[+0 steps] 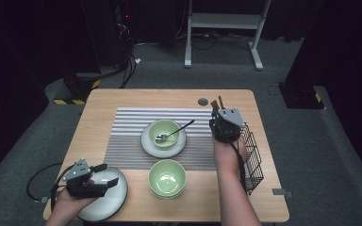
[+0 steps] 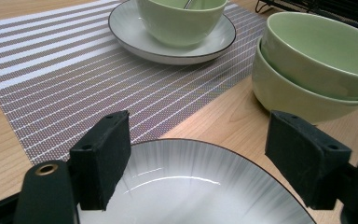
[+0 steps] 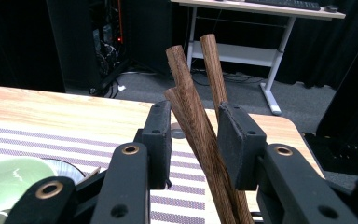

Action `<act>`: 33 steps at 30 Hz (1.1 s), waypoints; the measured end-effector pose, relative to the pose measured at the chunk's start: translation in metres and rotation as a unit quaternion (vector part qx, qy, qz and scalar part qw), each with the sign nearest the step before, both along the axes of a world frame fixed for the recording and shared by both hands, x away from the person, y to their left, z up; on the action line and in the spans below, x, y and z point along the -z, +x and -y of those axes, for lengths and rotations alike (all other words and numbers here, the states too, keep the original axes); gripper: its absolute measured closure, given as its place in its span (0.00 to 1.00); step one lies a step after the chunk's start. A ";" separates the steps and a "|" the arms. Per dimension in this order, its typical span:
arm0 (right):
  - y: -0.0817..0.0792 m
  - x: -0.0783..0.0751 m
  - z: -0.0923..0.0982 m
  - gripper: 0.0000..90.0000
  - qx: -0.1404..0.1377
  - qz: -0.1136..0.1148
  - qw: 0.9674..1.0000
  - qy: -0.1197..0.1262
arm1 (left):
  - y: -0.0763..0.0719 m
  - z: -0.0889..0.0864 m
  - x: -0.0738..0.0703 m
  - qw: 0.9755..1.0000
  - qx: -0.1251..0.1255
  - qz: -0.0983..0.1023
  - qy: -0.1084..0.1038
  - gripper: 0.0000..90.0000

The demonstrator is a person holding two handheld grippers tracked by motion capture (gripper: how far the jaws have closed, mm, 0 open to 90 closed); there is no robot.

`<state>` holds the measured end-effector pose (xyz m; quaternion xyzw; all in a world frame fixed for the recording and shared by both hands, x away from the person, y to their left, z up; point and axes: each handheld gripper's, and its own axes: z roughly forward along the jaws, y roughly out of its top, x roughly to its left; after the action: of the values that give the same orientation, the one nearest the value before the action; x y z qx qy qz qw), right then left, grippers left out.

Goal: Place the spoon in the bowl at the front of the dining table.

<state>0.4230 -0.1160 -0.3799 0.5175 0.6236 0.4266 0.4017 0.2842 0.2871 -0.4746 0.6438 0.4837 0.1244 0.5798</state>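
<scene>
Between the jaws of the right gripper (image 3: 195,144), a bundle of dark brown wooden chopsticks (image 3: 196,116) is seen standing nearly upright, the sticks crossing slightly at their tops. The pads stand close on either side of the sticks; whether they already press on them cannot be told for certain, though a grasp appears to be under way. In the high view this gripper (image 1: 226,125) is held at the far end of a black wire cutlery basket (image 1: 254,162) on the right edge of the light wooden table (image 1: 122,96), with the stick tips showing above it.

The jaws of the left gripper (image 2: 200,163) are spread wide and hold nothing; beneath them a round grey-white plate with a dark rim (image 2: 191,186) is seen at the near left corner of the table.

Further out, on a grey and white striped placemat (image 1: 127,132), one place appears to be partly laid: a pale green bowl (image 1: 164,132) is set on a second grey-white plate (image 1: 147,143), with a metal spoon (image 1: 174,132) resting in it. Just beside the mat, two stacked pale green bowls (image 1: 167,178) are waiting.

As a judgement, the setting is roughly midway: the chopsticks are yet to be laid out, and the near plate and stacked bowls are yet to be placed.
</scene>
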 end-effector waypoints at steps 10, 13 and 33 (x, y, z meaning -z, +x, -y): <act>0.003 0.001 0.001 0.79 0.006 -0.003 1.000 -0.011 | 0.001 0.000 0.001 1.000 -0.002 -0.003 -0.003 0.25; 0.002 0.001 0.001 0.82 0.007 -0.004 1.000 -0.013 | 0.001 0.000 0.001 1.000 -0.002 -0.002 -0.002 0.25; -0.025 -0.003 0.003 0.84 -0.014 0.018 1.000 -0.016 | 0.000 0.002 0.001 1.000 -0.001 -0.002 -0.001 0.25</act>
<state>0.3985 -0.1194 -0.3767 0.4942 0.6302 0.4312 0.4155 0.2846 0.2848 -0.4757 0.6431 0.4855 0.1233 0.5793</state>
